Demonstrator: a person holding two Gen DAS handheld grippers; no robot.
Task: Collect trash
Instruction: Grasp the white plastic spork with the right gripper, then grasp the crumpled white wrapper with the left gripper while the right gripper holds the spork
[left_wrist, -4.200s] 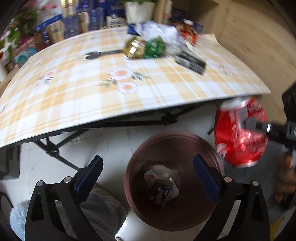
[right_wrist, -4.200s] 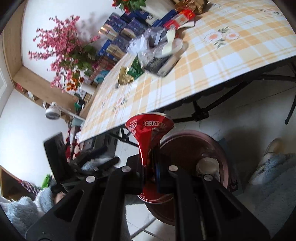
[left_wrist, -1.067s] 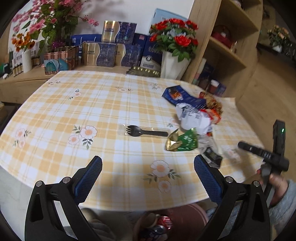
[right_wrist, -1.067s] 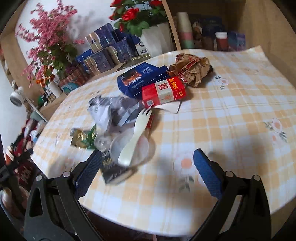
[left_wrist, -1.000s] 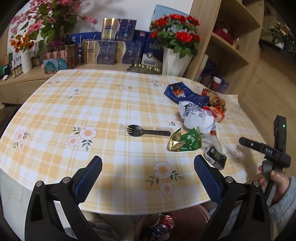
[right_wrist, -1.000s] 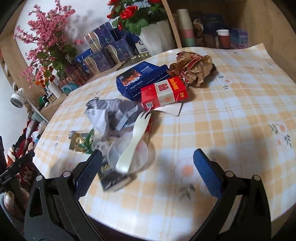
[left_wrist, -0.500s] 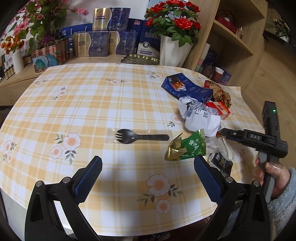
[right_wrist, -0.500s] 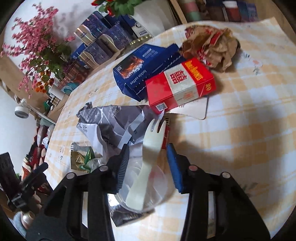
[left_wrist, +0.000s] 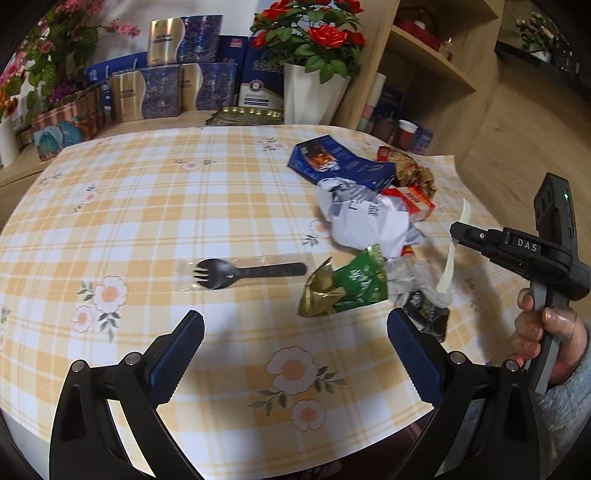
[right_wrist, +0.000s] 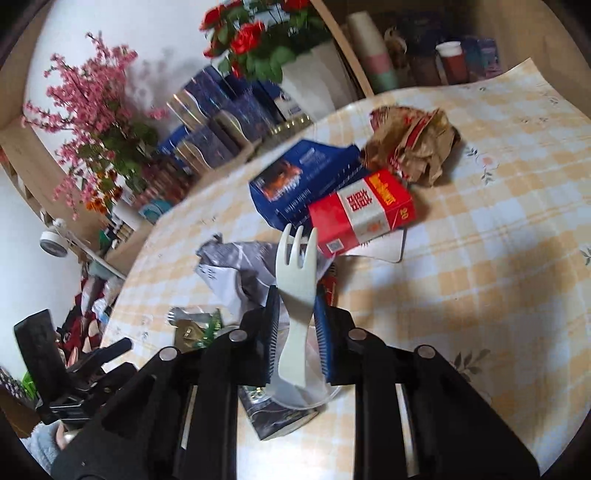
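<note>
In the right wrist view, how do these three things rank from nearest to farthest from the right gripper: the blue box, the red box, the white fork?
1. The white fork, between the fingers of the right gripper, tines up.
2. The red box, just beyond the tines, slightly right.
3. The blue box, behind the red box, partly under it.

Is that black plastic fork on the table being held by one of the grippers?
No. The black fork lies loose on the tablecloth, ahead of the open left gripper.
</note>
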